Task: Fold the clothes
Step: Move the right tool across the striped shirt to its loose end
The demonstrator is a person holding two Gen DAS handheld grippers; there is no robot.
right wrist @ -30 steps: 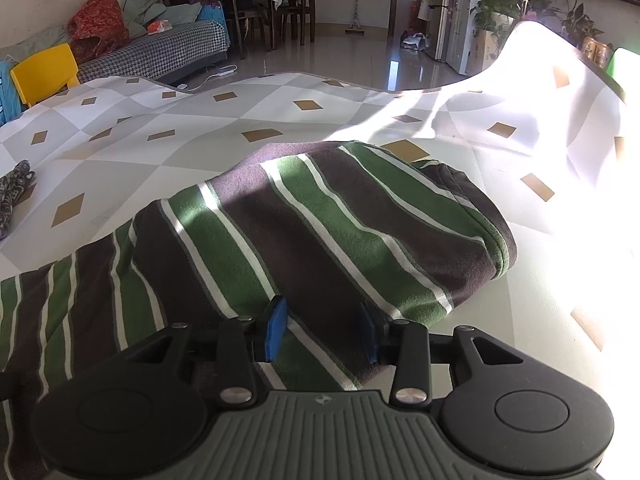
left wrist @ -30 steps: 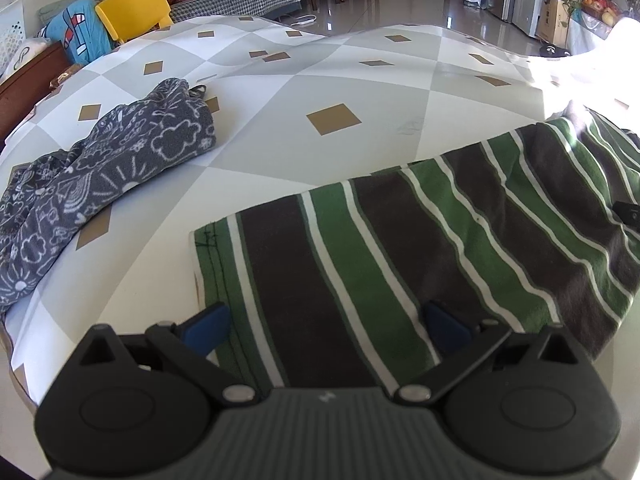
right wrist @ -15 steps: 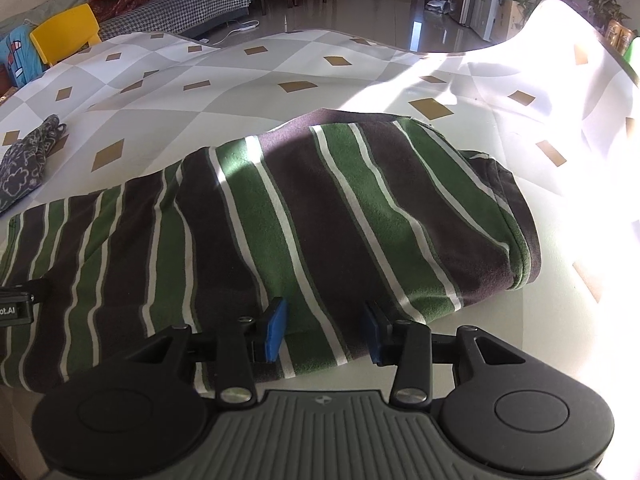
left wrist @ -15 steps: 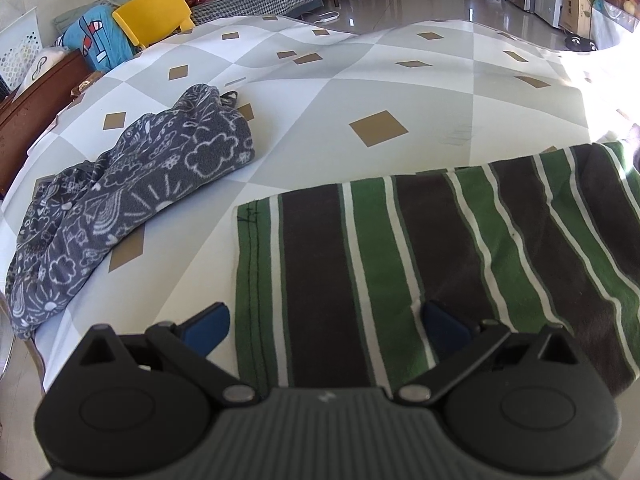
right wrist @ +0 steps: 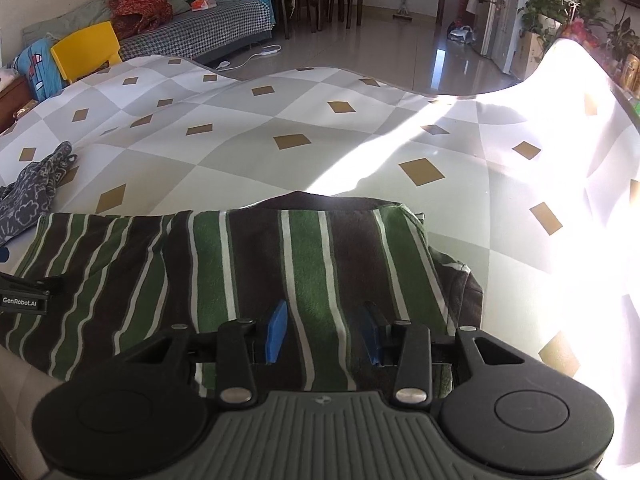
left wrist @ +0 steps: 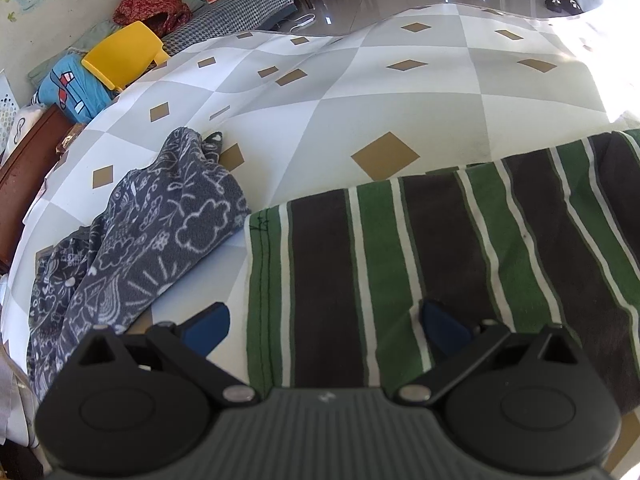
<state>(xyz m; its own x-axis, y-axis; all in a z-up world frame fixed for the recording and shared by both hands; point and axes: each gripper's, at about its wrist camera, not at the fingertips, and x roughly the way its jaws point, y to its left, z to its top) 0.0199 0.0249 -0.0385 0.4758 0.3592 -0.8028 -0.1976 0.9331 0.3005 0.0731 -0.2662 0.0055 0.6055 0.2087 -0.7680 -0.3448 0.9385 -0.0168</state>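
Your left gripper [left wrist: 324,326] is spread wide and the right gripper [right wrist: 322,336] partly parted, both empty above the shirt [left wrist: 460,264]. The shirt lies as a flat doubled band on the cloth [left wrist: 360,92]. For any further fold, pinch both layers at matching edges.

**Hard sunlight from the right washes out both wrist views**

Strong daylight enters from the right, blowing out the far right of the patterned cloth [right wrist: 568,184] to near white in the right wrist view and the upper right corner in the left. A soft-edged shadow boundary crosses the cloth diagonally. The polished floor [right wrist: 400,52] carries bright window reflections. Fisheye distortion bends the cloth's edges and darkens the corners. The striped garment [left wrist: 440,264] lies in even shade, sharply rendered.
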